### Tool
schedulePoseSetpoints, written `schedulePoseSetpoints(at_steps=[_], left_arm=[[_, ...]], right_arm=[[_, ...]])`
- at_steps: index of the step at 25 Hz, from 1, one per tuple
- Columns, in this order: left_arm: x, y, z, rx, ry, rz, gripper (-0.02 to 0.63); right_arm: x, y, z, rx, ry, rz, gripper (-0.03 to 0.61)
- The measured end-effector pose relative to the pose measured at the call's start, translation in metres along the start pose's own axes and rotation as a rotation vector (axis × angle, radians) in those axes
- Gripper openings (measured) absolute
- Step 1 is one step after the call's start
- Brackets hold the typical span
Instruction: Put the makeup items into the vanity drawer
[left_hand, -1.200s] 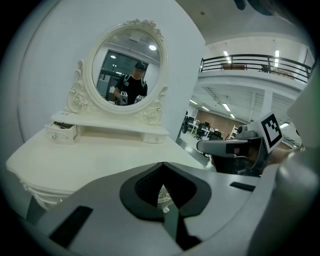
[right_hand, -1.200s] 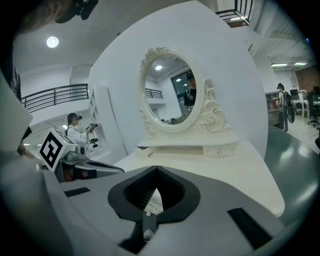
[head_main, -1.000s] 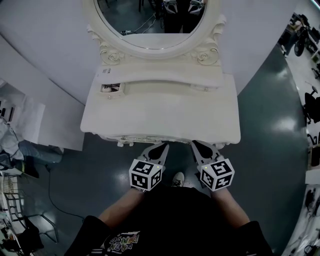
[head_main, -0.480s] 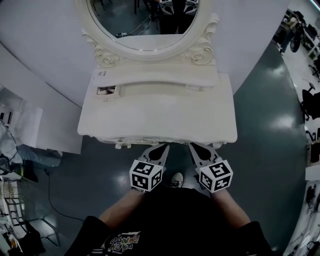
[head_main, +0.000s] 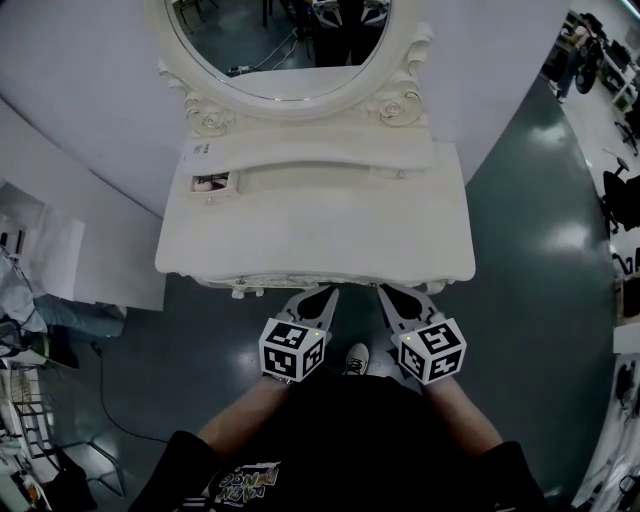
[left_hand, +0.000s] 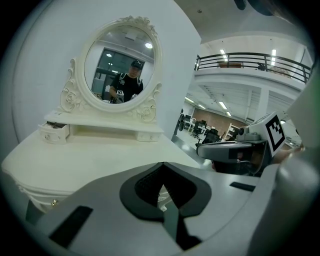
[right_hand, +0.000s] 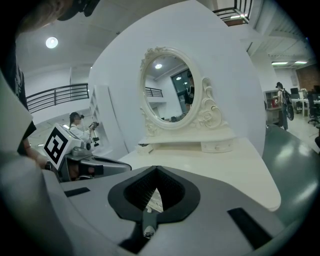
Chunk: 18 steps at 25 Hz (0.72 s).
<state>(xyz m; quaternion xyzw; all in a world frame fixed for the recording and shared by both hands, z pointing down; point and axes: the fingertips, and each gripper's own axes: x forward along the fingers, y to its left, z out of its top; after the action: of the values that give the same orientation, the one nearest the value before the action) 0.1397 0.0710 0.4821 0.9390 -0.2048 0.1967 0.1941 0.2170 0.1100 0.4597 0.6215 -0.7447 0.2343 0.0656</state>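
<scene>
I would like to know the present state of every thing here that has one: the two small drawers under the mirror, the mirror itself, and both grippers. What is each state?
Left small drawer, pulled open, with something inside that is too small to identify.
Right small drawer, pushed in, closed.
Mirror, standing upright at the back of the vanity.
Left gripper, jaws together, nothing held.
Right gripper, jaws together, nothing held.

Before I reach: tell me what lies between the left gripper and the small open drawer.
Only bare vanity top, shown in the head view between left gripper and drawer.
</scene>
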Motion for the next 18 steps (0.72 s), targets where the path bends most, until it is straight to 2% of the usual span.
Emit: schedulePoseSetpoints(at_steps=[18], left_arm=[[-0.016, 0.004, -0.004, -0.012, -0.020, 0.015, 0.000]], right_arm=[[0.003, 0.018, -0.002, -0.010, 0.002, 0.024, 0.029]])
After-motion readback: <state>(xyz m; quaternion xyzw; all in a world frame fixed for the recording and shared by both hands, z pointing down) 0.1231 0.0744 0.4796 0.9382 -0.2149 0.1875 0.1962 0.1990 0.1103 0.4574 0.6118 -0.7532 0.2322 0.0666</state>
